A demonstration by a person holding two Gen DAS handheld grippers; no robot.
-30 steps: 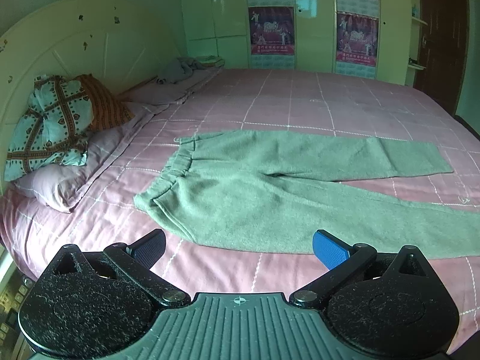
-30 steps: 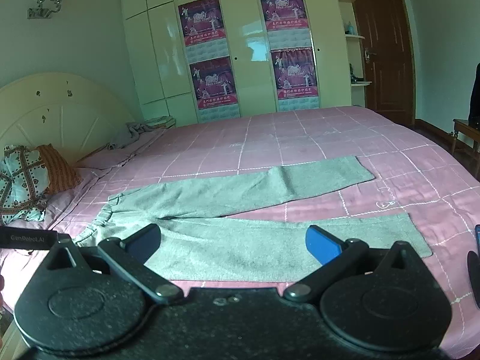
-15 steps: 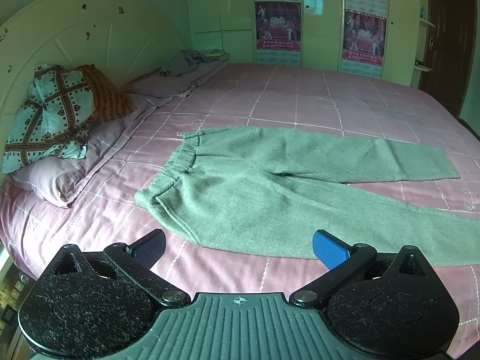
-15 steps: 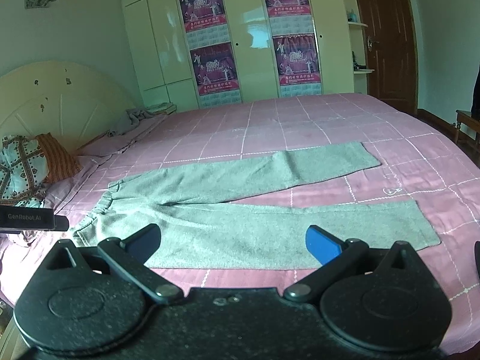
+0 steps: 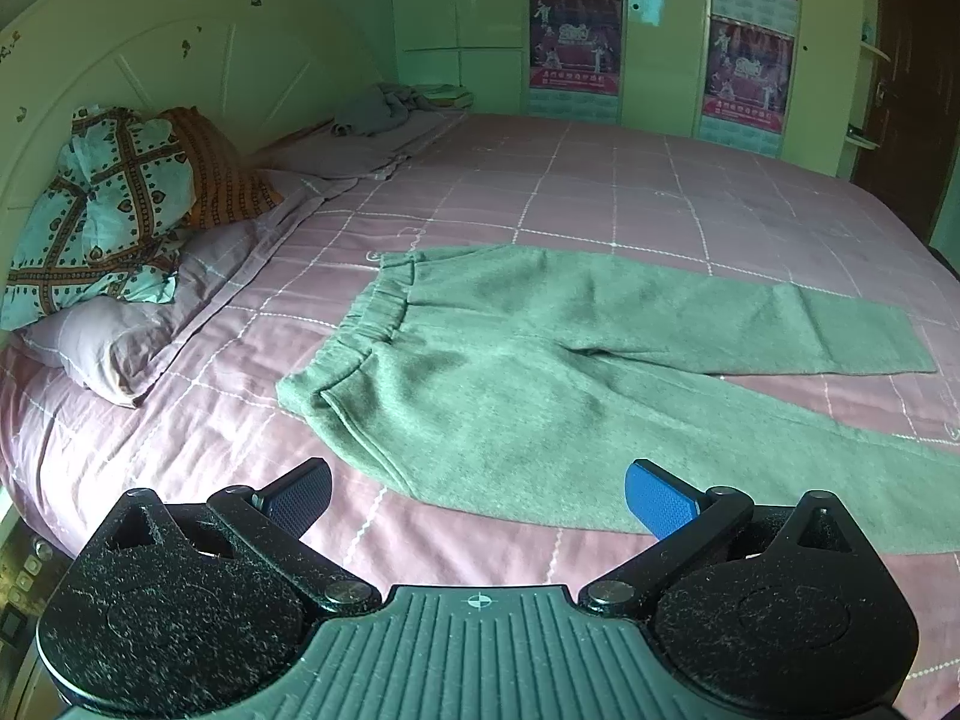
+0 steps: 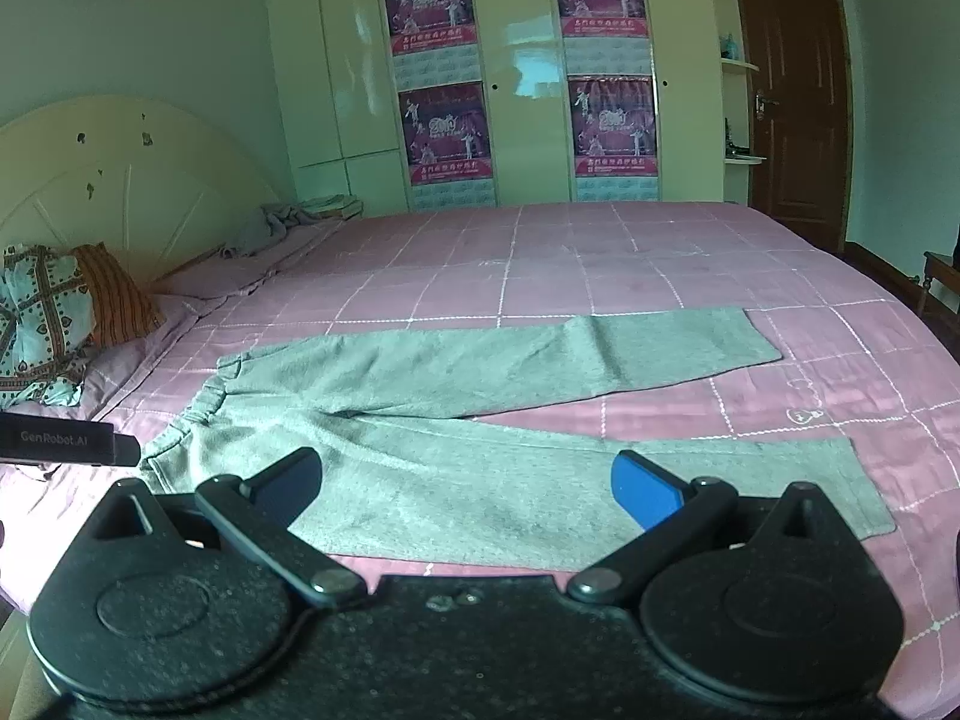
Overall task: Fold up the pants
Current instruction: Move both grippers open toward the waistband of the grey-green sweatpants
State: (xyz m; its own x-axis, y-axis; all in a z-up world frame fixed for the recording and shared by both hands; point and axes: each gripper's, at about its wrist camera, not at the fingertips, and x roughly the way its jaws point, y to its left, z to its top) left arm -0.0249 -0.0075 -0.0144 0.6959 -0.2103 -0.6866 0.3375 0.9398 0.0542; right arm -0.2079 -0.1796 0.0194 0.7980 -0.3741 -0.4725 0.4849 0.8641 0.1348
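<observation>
Hovering over pants (image 5: 540,372) flat on bed (image 5: 600,192), both jaws wide, empty; single-layer pinch risks bunched fold.

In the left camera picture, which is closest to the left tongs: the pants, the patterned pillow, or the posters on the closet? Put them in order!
1. Pants: just ahead of the open left tongs, spread flat on the bed.
2. Patterned pillow: farther, left, by the headboard.
3. Posters: farthest, across the bed.

Grey pants (image 6: 456,420) lie flat on the pink bedspread (image 6: 600,258), right gripper (image 6: 465,483) jaws spread above them
</observation>
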